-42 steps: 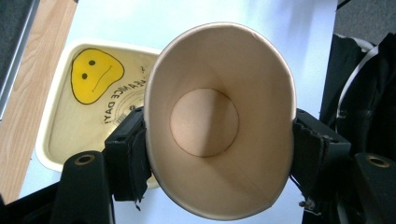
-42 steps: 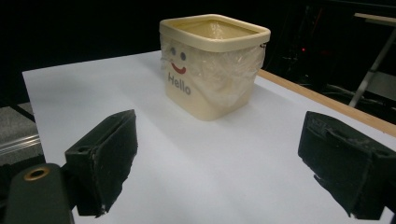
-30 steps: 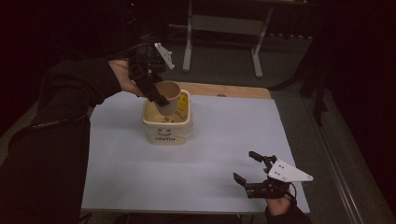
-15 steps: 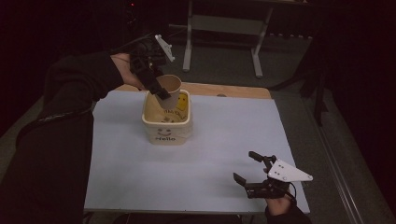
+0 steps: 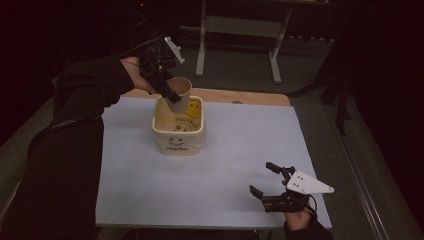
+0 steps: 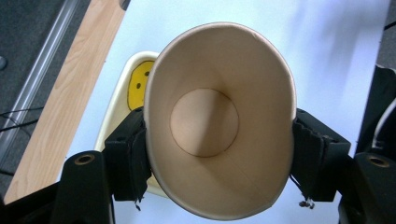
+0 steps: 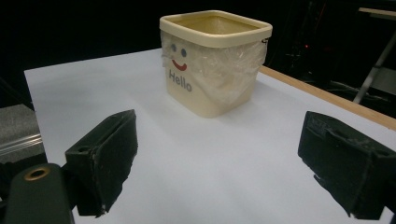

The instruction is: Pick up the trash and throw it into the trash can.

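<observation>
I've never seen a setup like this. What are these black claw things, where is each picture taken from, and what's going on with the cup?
No robot here: a person holds a hand tool with two black fingers in each hand. One camera looks down on the table; one more rides on each tool. The left gripper squeezes an empty paper cup by its sides, tilted above a cream tub marked "Hello". The right gripper is open, empty, near the table's front edge, facing that tub.

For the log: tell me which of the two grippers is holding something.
The left gripper, raised over the cream Hello bin, is shut on a paper cup. The right gripper is open, empty, near the table's front edge.
</observation>
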The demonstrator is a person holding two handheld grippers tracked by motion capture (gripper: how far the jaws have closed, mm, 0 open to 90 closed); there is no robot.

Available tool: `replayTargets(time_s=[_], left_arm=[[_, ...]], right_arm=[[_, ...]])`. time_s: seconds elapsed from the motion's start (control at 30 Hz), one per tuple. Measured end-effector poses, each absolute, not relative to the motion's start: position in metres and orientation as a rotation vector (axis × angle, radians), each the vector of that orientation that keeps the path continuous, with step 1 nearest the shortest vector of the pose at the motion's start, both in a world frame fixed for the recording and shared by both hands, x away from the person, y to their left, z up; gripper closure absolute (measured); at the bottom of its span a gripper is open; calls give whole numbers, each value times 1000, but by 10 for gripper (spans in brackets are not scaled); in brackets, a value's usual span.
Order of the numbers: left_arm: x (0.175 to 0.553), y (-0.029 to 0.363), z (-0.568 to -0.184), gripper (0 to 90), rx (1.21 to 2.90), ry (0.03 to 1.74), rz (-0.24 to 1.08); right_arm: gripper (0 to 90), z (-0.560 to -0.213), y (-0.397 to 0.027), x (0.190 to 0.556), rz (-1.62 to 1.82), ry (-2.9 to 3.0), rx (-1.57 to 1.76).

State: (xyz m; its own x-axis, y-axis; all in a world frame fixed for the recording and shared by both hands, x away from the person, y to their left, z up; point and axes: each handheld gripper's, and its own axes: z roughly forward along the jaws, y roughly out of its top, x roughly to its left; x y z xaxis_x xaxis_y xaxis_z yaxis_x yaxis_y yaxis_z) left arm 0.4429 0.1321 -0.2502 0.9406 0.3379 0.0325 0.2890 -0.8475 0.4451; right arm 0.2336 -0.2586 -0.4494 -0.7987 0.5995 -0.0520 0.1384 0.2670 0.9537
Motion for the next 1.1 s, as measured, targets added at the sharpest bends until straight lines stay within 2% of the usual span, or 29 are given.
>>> replayTargets(time_s=[1.1], left_arm=[[466, 135, -287, 302, 2640, 510, 106]], right_arm=[[117, -450, -258, 234, 1552, 2143, 673]])
